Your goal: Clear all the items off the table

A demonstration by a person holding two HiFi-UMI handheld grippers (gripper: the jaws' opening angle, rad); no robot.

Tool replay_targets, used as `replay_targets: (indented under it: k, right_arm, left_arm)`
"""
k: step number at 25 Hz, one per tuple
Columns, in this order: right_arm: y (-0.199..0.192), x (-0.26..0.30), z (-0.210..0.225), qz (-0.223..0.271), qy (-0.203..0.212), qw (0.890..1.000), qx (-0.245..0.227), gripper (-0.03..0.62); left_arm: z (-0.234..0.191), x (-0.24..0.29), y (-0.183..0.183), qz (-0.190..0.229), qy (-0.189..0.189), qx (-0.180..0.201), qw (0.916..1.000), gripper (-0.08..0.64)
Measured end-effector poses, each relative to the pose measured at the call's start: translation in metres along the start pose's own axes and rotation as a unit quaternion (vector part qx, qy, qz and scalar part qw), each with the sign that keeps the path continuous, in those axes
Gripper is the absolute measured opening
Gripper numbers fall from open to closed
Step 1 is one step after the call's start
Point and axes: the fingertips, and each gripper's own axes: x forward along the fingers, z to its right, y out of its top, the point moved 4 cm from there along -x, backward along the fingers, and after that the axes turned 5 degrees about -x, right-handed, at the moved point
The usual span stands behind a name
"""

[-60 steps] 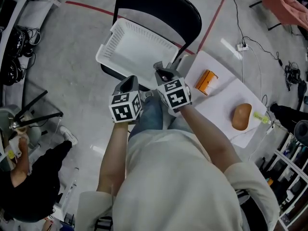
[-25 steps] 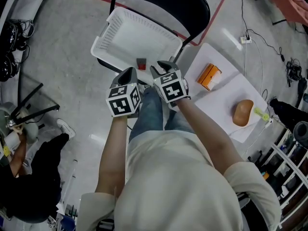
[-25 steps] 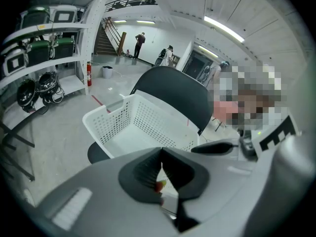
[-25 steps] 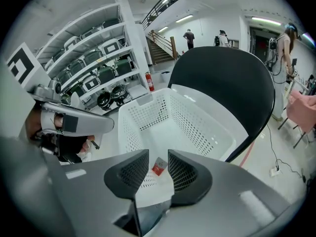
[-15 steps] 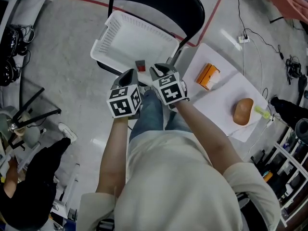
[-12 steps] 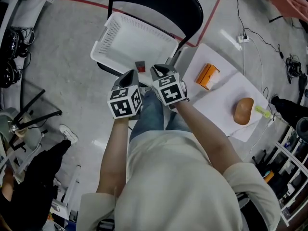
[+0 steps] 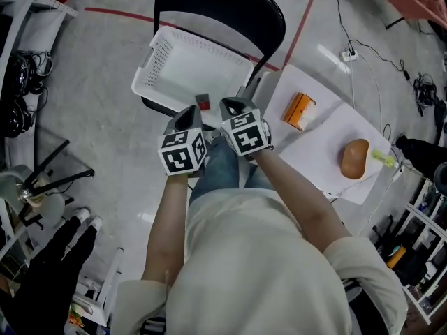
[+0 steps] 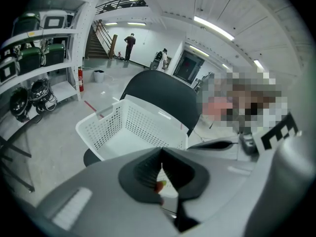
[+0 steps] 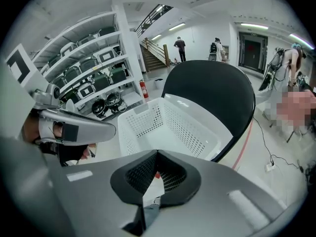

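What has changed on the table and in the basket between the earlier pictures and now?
A small red item now lies in the white basket, which was empty in the earliest picture. The right gripper has just been closing its jaws, with nothing between them. The left gripper stays shut, and the orange box and brown lump remain on the table.

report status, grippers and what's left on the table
Left gripper and right gripper shut, empty; right just closed. Red item in basket. Orange box, brown lump, yellow-green piece on table. Nothing blocking.
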Motion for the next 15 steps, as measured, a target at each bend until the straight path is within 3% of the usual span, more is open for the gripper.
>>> replay_targets:
  k: [15]
  right_arm:
    - [-0.010,-0.029,0.020,0.022,-0.038,0.998,0.044,0.000]
  left_arm:
    - [0.031,0.001,0.003,-0.019,-0.030,0.043,0.9985,0.008]
